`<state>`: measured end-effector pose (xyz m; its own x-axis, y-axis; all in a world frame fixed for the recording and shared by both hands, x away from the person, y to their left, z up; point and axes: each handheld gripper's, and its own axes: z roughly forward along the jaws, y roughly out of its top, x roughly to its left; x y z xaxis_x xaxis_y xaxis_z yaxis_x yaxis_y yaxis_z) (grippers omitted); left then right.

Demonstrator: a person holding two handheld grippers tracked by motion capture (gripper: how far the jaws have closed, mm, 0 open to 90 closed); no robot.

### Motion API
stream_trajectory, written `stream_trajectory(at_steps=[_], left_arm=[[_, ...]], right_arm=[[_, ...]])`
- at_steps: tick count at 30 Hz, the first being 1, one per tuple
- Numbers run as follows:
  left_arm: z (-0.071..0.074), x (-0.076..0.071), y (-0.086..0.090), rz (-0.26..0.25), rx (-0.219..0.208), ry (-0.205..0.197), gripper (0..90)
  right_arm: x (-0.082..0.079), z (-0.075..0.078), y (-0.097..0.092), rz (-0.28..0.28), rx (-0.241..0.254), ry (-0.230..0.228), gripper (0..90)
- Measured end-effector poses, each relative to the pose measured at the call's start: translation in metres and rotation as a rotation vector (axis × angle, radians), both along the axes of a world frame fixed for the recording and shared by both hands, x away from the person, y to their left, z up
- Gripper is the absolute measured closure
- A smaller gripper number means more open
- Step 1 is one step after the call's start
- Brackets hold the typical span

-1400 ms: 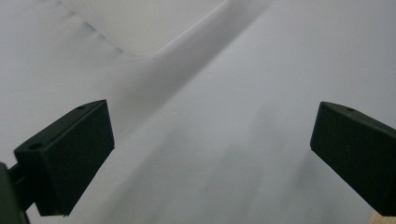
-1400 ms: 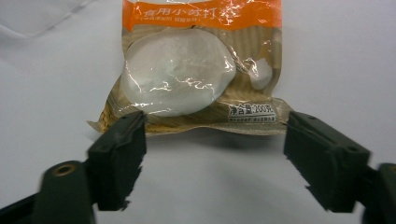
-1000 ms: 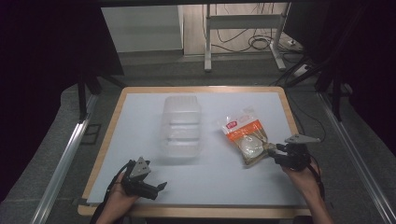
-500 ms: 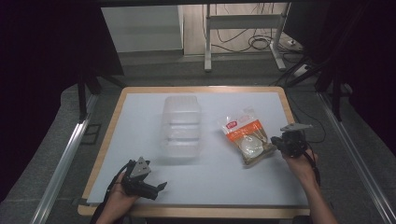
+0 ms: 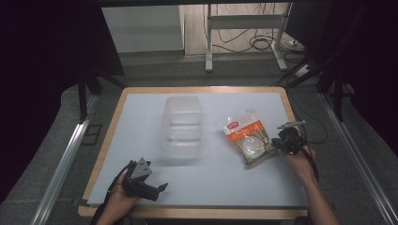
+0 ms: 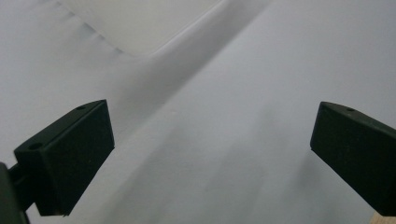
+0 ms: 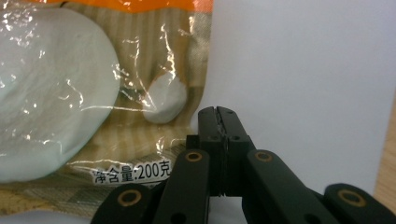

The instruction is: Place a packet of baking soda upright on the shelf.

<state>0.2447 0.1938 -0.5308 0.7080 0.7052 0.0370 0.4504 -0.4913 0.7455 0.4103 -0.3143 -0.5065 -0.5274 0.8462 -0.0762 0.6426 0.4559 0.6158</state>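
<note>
1. At the near edge of the high view, the person's forearms are cut off by the frame. The left gripper [image 5: 161, 192] is held low over the near left part of the table [image 5: 225, 187].
2. In the left gripper view, the left gripper [image 6: 210, 158] is seen with its jaws spread wide. Nothing but the plain white surface lies between them.
3. The right gripper [image 5: 271, 143] is held at the right side of the table, at the near right edge of the snack bag [image 5: 248, 136].
4. In the right gripper view, the right gripper [image 7: 218, 112] is seen with its jaws pressed together, having just been closing. They meet right at the edge of the snack bag [image 7: 93, 93]. Whether the clear film is caught between them cannot be made out.
5. The snack bag lies flat, right of the table's middle, with an orange band at its far end and pale round pieces seen through the film.
6. A clear plastic container [image 5: 182, 126] stands near the middle, well apart from the bag. It is hard to read against the white surface, and only a blurred corner of it [image 6: 140, 23] is caught in the left gripper view.
7. The white top is framed by a wooden rim [image 5: 197, 89].
8. Grey floor [image 5: 47, 140] and a metal rail [image 5: 65, 159] are seen beside the table.
9. Beyond the table, a metal frame [image 5: 209, 37] and loose cables [image 5: 263, 44] are seen on the floor. The room's sides are lost in darkness.
</note>
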Motion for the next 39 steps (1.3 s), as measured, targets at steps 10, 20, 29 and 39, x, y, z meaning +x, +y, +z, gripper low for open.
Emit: stream_trajectory(at_steps=[10, 20, 29, 39], left_arm=[[0.0, 0.0, -0.001, -0.004, 0.005, -0.002, 0.0], [0.0, -0.001, -0.001, -0.006, 0.008, -0.004, 0.0], [0.0, -0.001, -0.001, -0.008, 0.012, -0.006, 0.0], [0.0, -0.001, -0.002, -0.007, 0.013, -0.006, 0.0]], right_arm=[[-0.011, -0.002, -0.001, 0.023, 0.037, 0.025, 88.7], [-0.033, -0.001, 0.003, 0.092, 0.044, 0.061, 88.7], [-0.048, 0.0, 0.017, 0.18, 0.023, 0.081, 88.6], [-0.062, -0.001, 0.037, 0.283, 0.02, 0.094, 88.6]])
